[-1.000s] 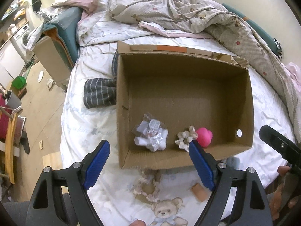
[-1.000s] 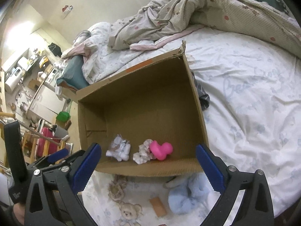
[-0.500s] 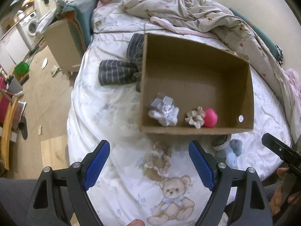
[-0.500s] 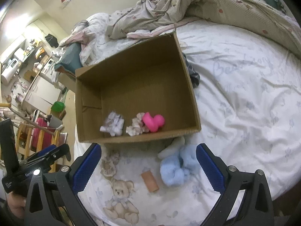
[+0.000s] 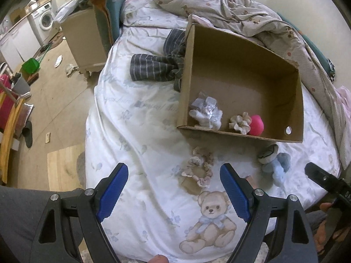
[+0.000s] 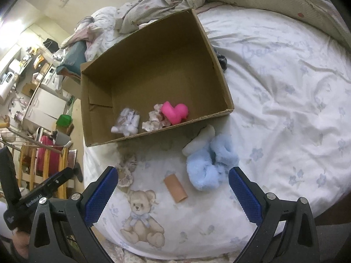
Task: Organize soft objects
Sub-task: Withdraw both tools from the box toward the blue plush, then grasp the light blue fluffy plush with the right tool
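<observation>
A cardboard box (image 5: 294,111) (image 6: 219,76) lies open on the bed. Inside it are a white wrapped plush (image 5: 206,112) (image 6: 127,122), a cream scrunchie (image 5: 240,122) (image 6: 153,120) and a pink soft toy (image 5: 256,125) (image 6: 174,112). On the sheet in front of the box lie a floral scrunchie (image 5: 199,166) (image 6: 126,171), a light-blue plush (image 6: 210,162) (image 5: 276,164) and a small tan roll (image 6: 175,188). My left gripper (image 5: 174,192) is open and empty above the sheet near the floral scrunchie. My right gripper (image 6: 173,195) is open and empty, just short of the blue plush.
A striped grey garment (image 5: 158,65) lies left of the box. A rumpled quilt (image 5: 252,19) is piled behind it. The bed's edge drops to the floor on the left, with a nightstand (image 5: 85,39) and clutter beyond.
Both grippers have pulled back from the box towards the bed's near edge. The box now looks smaller and the items on the sheet in front of it have come into view.
</observation>
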`<state>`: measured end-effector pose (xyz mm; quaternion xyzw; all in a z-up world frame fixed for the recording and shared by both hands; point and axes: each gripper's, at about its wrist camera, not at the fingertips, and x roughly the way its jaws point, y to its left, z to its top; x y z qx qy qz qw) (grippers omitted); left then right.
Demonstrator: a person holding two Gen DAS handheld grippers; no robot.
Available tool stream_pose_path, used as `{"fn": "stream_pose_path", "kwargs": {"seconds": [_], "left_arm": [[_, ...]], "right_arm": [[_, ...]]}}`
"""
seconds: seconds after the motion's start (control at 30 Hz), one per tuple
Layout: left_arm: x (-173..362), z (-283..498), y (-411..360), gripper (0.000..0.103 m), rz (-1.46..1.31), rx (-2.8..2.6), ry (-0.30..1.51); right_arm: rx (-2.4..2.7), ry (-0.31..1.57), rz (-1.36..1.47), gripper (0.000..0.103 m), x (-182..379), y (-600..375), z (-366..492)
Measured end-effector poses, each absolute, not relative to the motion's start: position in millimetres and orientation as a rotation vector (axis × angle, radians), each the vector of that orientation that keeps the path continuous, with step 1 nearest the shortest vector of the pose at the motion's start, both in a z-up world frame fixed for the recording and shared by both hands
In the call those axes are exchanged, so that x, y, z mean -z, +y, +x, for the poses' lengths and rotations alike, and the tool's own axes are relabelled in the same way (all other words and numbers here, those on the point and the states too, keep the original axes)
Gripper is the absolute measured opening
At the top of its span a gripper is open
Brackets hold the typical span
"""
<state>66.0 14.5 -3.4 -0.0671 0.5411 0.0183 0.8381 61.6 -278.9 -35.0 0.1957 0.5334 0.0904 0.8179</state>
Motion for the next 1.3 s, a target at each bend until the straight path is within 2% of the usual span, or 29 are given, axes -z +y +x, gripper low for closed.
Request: {"fn": "stream_pose_path", "kwargs": {"seconds": [0.33, 0.6, 0.8, 1.1, 1.13, 1.27, 1.3], "left_arm": [[13.9, 63.1, 36.4, 0.084, -0.187, -0.106, 1.14], [29.4, 64.0, 44.3, 0.084, -0.182, -0.133, 1.16], [38.2, 67.3, 45.6, 0.084, -0.201, -0.135, 1.187], [49.7, 68.0, 51.7, 0.084, -0.195, -0.126, 1.222], [51.8, 68.2, 52.9, 0.084, -0.196, -0.126, 1.23], [59.1, 69.7, 54.3, 0.084, -0.205, -0.121, 1.256], [61.0, 70.4, 53.8, 0.084, -0.21, -0.114, 1.263]], "right_arm": [[-0.162, 1.173, 0.441, 0.103, 52.9, -284.7, 65.1], [-0.099, 1.211, 0.585, 0.103, 71.2, -313.2, 68.7], [-0.043, 1.33, 0.547, 0.103, 100.9, -308.0, 80.1], [-0.029, 1.374, 0.384, 0.103, 127.5, -277.2, 120.0], [-0.036, 1.375, 0.381, 0.088, 129.3, -274.3, 122.5], [-0.055, 1.404, 0.334, 0.067, 136.0, -264.0, 125.7], [-0.056, 1.409, 0.326, 0.058, 136.4, -263.3, 125.4]]}}
